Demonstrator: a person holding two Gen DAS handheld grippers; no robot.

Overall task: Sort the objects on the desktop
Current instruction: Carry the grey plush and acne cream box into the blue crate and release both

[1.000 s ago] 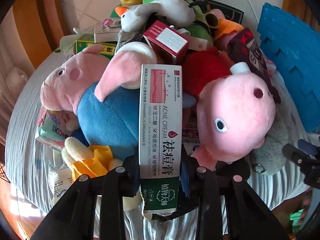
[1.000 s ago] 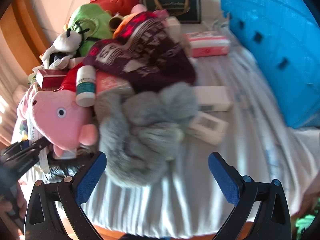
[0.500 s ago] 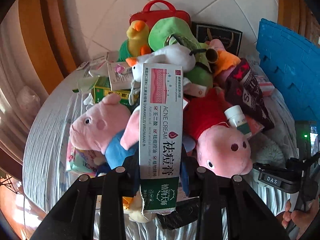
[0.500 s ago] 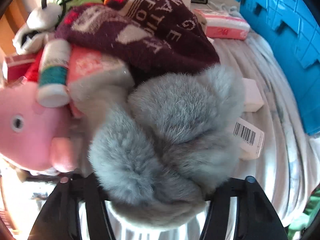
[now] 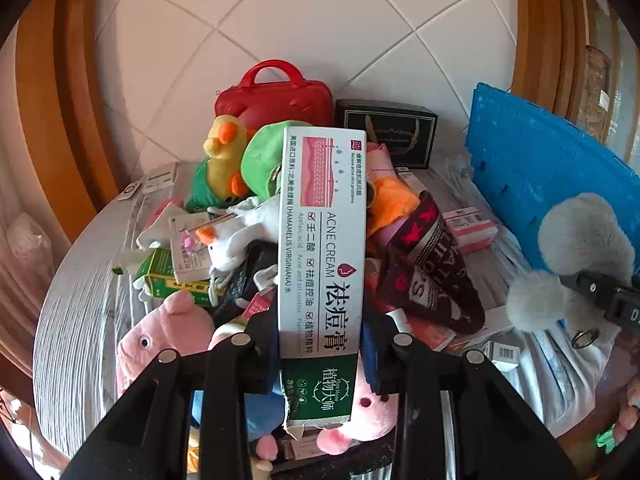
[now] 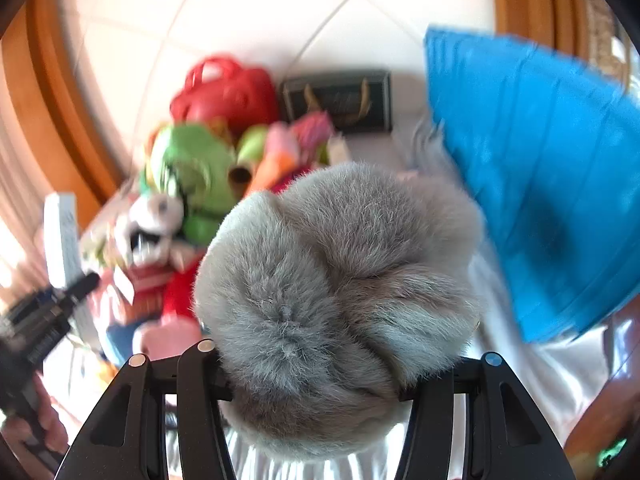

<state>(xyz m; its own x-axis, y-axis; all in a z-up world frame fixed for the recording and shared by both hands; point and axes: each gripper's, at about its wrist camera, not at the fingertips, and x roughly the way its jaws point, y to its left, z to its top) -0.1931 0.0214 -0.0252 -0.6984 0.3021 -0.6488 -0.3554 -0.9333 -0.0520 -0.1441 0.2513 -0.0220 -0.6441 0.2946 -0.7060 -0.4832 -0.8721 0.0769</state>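
Observation:
A long white and green acne cream box (image 5: pixel 324 216) stands between the jaws of my left gripper (image 5: pixel 320 344), which is shut on its lower part and holds it above the toy pile. My right gripper (image 6: pixel 316 376) has a grey fluffy toy (image 6: pixel 340 280) between its jaws. They are closing, and the pads press into the fur. The toy hangs clear of the table, and its fur hides the fingertips. From the left wrist view the same grey toy (image 5: pixel 580 236) shows at the far right, in front of the blue crate.
A heap of plush toys covers the round table (image 5: pixel 80 300): a yellow duck (image 5: pixel 224 160), a pink pig (image 5: pixel 160 336) and a dark red knit hat (image 5: pixel 428 276). Behind stand a red case (image 5: pixel 276 100) and a black box (image 5: pixel 388 132). A blue crate (image 5: pixel 552 184) stands at the right.
Both grippers have risen. The right gripper went from wide open to closed around the grey fluffy toy and lifted it off the pile. The left still holds the box.

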